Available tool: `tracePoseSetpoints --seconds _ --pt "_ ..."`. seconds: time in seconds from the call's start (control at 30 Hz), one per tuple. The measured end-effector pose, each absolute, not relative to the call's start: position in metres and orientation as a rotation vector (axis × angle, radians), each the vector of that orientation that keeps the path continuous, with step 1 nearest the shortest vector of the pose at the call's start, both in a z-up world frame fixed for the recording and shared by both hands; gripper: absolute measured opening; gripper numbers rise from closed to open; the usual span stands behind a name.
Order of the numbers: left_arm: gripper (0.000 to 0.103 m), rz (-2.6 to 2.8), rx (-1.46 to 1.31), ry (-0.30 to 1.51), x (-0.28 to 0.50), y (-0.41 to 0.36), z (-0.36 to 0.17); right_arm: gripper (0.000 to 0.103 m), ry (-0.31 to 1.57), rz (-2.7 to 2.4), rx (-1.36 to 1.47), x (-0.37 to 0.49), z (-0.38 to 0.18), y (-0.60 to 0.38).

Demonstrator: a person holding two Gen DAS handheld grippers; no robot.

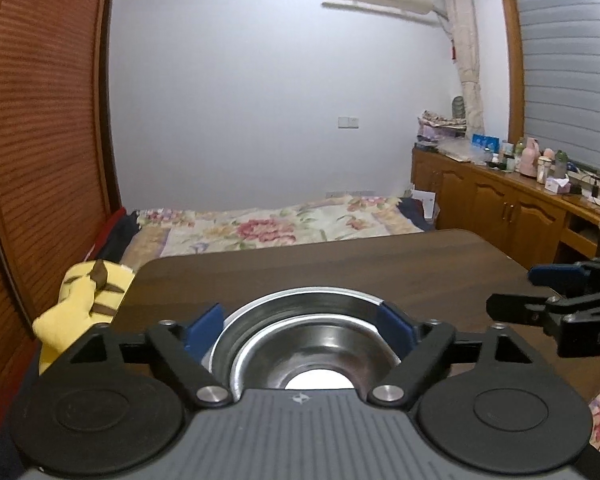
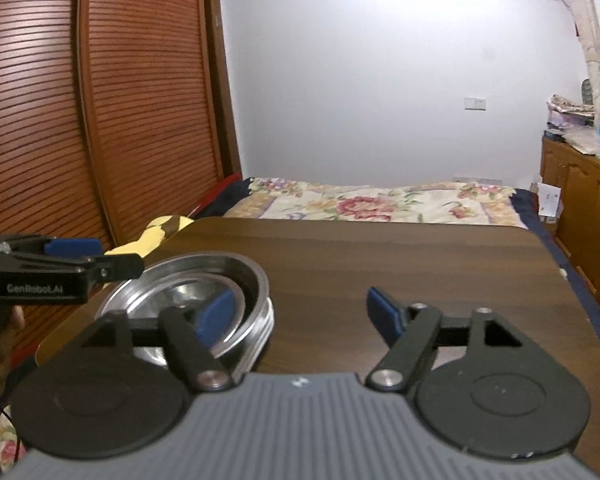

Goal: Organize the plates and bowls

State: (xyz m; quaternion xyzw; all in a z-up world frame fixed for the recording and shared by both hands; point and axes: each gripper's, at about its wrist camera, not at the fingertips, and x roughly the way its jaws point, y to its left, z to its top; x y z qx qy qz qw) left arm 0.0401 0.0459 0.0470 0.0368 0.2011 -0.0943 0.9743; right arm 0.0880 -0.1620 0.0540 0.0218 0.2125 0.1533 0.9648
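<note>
Two hand-held grippers stood over the stacked steel dishes [image 2: 188,308], which served as the landmark for everything else. The stack sat on the dark wooden tabletop [image 2: 420,272], at its near left corner as the right wrist view showed it, with a smaller bowl nested inside a wider, shallower dish; how many pieces lay underneath could not be told, since blur and glare hid the lower rims.

The left hand-held gripper [image 1: 300,320] hung directly above the stack with its jaws spread wide, one blue pad to each side of the rim and neither seeming to press on the metal. The right hand-held gripper [image 2: 304,312] stood just to the right of the stack, jaws likewise spread and empty, its left pad overlapping the dishes only in the line of sight. Beyond the stack a flowered bed [image 2: 380,204] filled the far side, and a yellow plush toy [image 1: 80,304] lay off the tabletop's edge to the left of it.

Judged from this, the step in hand was the release after nesting: the dishes looked gathered into one pile and both tools were free. The next move would call for clearing the rims without nudging the pile, then checking whether any other dish remained to add.
</note>
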Motion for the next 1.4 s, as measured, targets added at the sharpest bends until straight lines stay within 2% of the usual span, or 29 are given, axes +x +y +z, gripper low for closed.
tracePoseSetpoints --seconds 0.07,0.27,0.57,1.4 --pt "0.100 -0.181 0.078 0.391 0.036 0.042 0.048 0.086 0.413 0.298 0.050 0.084 0.057 -0.166" --pt "0.103 -0.167 0.084 0.370 0.026 0.033 0.053 0.103 0.355 0.269 0.040 0.073 0.063 -0.173" --pt "0.103 -0.111 0.103 0.387 0.015 0.022 0.053 0.103 0.348 0.172 0.046 0.062 0.056 -0.178" --pt "0.103 -0.055 0.100 0.452 -0.008 0.019 0.009 0.103 0.380 0.120 0.062 0.046 0.030 -0.179"
